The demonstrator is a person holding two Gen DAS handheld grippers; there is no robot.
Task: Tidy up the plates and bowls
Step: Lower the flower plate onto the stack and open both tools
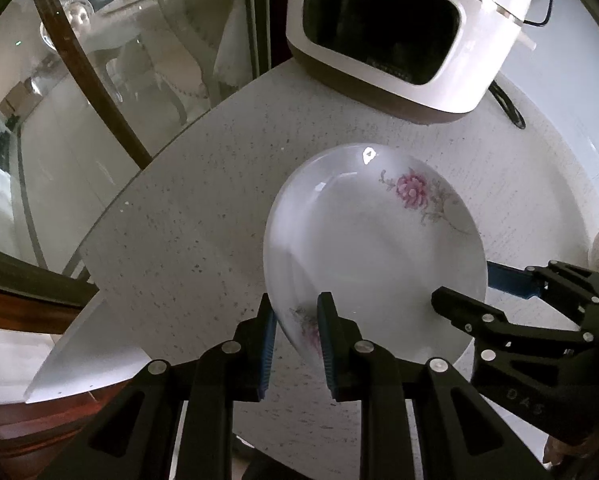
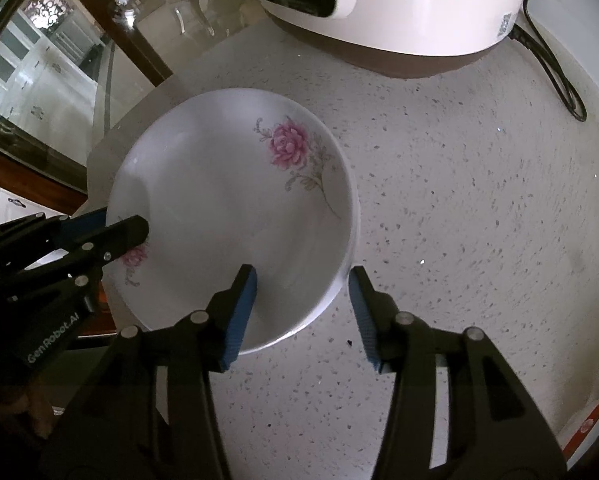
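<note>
The left tool (image 1: 295,320) pinches the bowl's (image 2: 235,216) near-left rim while the right tool (image 2: 303,296), spread, straddles its near-right rim.

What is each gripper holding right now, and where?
The left gripper pinches the floral bowl by its near rim. The right gripper straddles the opposite rim, jaws open, gripping nothing.

Setting was a home kitchen or dining corner. A white rice cooker (image 1: 411,28) with a black power cord (image 2: 555,68) stood on a speckled stone countertop (image 2: 459,208) beside a flower-painted porcelain bowl (image 2: 227,200). A dark wood-framed glass cabinet (image 1: 99,80) reflected dining chairs and white cupboards.
</note>
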